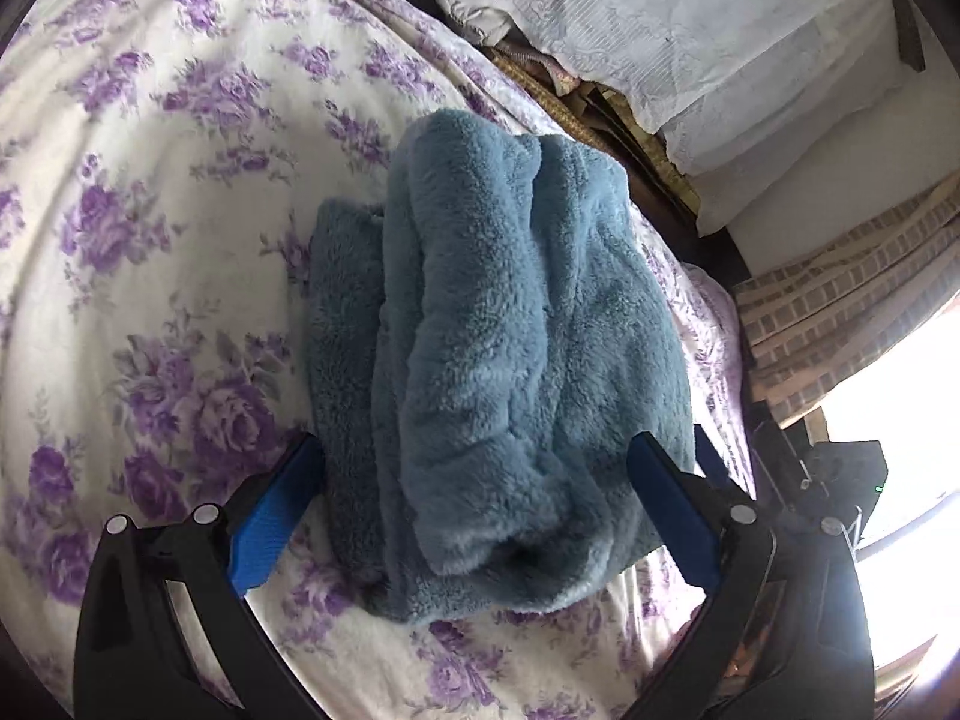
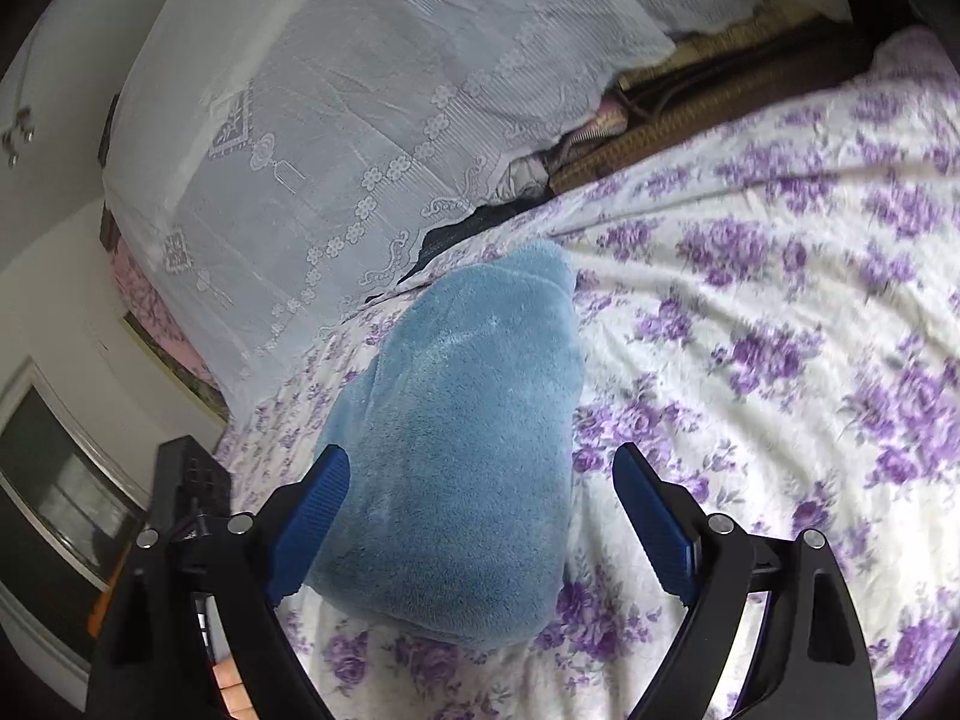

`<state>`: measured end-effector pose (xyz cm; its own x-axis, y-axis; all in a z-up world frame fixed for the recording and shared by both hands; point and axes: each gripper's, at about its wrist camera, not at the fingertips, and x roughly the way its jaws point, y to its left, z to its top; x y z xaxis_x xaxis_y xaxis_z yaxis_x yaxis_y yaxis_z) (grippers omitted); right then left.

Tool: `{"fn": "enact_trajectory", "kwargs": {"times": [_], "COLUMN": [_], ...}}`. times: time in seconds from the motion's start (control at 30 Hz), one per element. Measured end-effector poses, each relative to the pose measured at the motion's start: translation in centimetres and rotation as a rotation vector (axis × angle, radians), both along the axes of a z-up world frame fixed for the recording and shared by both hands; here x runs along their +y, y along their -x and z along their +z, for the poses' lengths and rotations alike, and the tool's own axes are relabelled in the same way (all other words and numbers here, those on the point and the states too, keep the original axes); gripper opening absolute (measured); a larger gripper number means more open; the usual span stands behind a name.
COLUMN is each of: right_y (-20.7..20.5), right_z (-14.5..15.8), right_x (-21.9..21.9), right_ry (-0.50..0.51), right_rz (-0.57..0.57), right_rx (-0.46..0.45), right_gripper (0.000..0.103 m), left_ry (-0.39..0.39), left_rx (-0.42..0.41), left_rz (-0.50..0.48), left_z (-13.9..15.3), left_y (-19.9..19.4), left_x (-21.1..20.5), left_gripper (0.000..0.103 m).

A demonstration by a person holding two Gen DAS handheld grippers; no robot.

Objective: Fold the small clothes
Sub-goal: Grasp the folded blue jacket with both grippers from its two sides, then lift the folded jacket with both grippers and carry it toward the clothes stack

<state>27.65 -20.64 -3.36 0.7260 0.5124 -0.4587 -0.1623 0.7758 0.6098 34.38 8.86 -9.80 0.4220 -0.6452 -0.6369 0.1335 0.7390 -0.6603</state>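
A blue fleece garment lies folded in a thick bundle on the floral bed sheet. My left gripper is open, its blue pads on either side of the bundle's near end, not closed on it. In the right wrist view the same garment lies on the sheet. My right gripper is open above its near end, left pad beside the fleece, right pad over bare sheet.
A white lace-covered pile stands along the bed's far edge, with woven mats beside it. It also shows in the left wrist view. A checked curtain and bright window sit at the right.
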Motion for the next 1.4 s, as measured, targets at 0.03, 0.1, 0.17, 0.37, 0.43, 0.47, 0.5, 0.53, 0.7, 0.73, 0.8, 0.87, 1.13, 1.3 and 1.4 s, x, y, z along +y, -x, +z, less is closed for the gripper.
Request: {"fn": "enact_trajectory", "kwargs": {"times": [0.03, 0.1, 0.17, 0.37, 0.43, 0.47, 0.5, 0.53, 0.7, 0.73, 0.8, 0.87, 1.13, 1.3, 1.4], "right_y": [-0.3, -1.3, -2.3, -6.1, -7.2, -7.8, -8.3, -8.8, -11.8, -11.9, -11.8, -11.8, -10.8, -10.5, -10.2], "right_z": [-0.2, -0.9, -1.6, -3.5, -3.7, -3.8, -3.8, -3.8, -5.2, -5.5, -5.6, -5.4, -5.0, -4.9, -4.6], "right_x": [-0.1, -0.2, -0.4, 0.1, 0.8, 1.1, 1.4, 1.7, 2.5, 2.5, 2.6, 3.1, 3.8, 3.9, 4.2], "right_ry": [-0.013, -0.05, -0.096, -0.181, -0.168, -0.166, -0.167, -0.168, -0.212, -0.22, -0.213, -0.176, -0.096, -0.056, -0.029], "right_rz": [0.005, 0.017, 0.026, 0.048, 0.064, 0.075, 0.085, 0.093, 0.15, 0.167, 0.204, 0.22, 0.208, 0.2, 0.198], "right_rx": [0.012, 0.052, 0.094, 0.218, 0.231, 0.238, 0.244, 0.251, 0.3, 0.295, 0.256, 0.242, 0.19, 0.164, 0.14], "right_gripper": [0.09, 0.09, 0.09, 0.09, 0.09, 0.09, 0.09, 0.09, 0.091, 0.091, 0.091, 0.091, 0.082, 0.078, 0.077], "left_ry": [0.001, -0.001, 0.009, 0.028, 0.042, 0.047, 0.05, 0.053, 0.038, 0.033, 0.019, 0.004, -0.014, -0.02, -0.02], "left_rx": [0.002, 0.009, 0.02, 0.043, 0.048, 0.05, 0.052, 0.054, 0.049, 0.046, 0.035, 0.021, -0.033, -0.056, -0.071], "left_rz": [-0.01, -0.024, -0.031, -0.053, -0.058, -0.061, -0.064, -0.066, -0.075, -0.078, -0.081, -0.082, -0.089, -0.09, -0.092], "left_z": [0.0, 0.0, -0.2, -0.6, -0.8, -0.9, -1.0, -1.1, -1.5, -1.6, -1.6, -1.6, -1.3, -1.1, -0.9], "left_y": [-0.3, -1.0, -1.7, -3.4, -4.0, -4.2, -4.6, -4.8, -5.6, -5.7, -6.0, -6.2, -5.1, -4.5, -4.0], "left_x": [0.0, -0.3, -0.5, -1.1, -1.3, -1.3, -1.4, -1.4, -1.6, -1.7, -2.1, -2.4, -2.6, -2.5, -2.4], "left_gripper": [0.098, 0.098, 0.098, 0.099, 0.099, 0.099, 0.099, 0.099, 0.099, 0.099, 0.099, 0.099, 0.084, 0.075, 0.07]}}
